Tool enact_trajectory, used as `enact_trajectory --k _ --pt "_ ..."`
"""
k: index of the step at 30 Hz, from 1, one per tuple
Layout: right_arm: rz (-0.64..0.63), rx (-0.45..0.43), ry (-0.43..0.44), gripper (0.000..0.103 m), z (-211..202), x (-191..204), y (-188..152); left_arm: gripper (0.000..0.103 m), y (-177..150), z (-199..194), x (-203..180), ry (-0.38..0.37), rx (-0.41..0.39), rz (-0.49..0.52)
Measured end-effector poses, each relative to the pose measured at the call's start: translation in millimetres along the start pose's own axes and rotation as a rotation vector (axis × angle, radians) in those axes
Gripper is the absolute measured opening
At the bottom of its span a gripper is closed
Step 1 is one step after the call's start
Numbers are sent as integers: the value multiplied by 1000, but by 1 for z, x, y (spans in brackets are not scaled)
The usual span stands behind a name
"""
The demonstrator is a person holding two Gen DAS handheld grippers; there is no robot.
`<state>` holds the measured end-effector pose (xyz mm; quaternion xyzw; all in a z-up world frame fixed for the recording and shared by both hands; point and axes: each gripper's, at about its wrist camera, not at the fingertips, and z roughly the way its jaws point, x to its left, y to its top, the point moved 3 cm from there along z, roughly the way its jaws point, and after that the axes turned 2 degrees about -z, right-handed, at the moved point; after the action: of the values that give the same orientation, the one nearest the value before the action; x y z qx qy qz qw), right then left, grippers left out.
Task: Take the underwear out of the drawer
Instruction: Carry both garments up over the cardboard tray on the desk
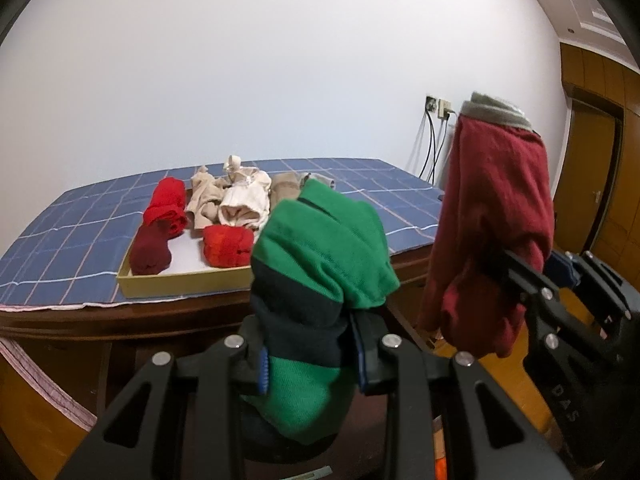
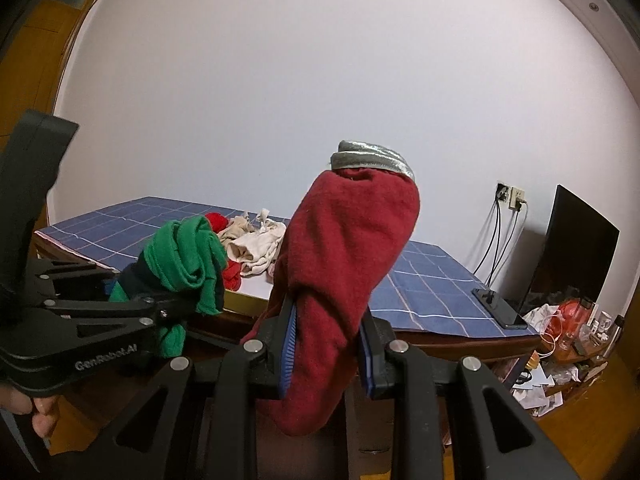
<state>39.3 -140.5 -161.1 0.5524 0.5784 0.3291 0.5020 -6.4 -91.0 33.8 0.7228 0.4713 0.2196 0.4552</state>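
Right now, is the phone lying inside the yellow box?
No, the phone lies on the blue cloth near the table's edge, apart from the box.

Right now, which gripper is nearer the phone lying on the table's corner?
Right. The right gripper, shut on the dark red underwear, sits on the phone side; the left gripper, holding the green underwear, is farther off, on the other side.

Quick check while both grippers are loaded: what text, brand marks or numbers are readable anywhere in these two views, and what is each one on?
"GenRobot.AI": white lettering on the black frame of the left gripper, seen in the right wrist view.
"DAS": partial pale letters, edge-on, on the right gripper body in the left wrist view; the rest is cut off.
Bottles and clutter on the low shelf: labels too small to read.
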Motion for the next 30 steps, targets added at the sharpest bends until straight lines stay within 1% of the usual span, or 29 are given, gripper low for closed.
enact_trajectory --k 4,13,19,30 --pt "5 7 2 28 4 0 -1 29 5 7 -3 1 6 11" --pt "17 33 3 28 25 -4 0 28 18 21 3 17 0 1" --pt "0 27 -3 28 35 -4 6 28 28 40 10 28 7 -1" --pt "-16 62 23 28 67 -5 13 28 52 77 16 48 21 0"
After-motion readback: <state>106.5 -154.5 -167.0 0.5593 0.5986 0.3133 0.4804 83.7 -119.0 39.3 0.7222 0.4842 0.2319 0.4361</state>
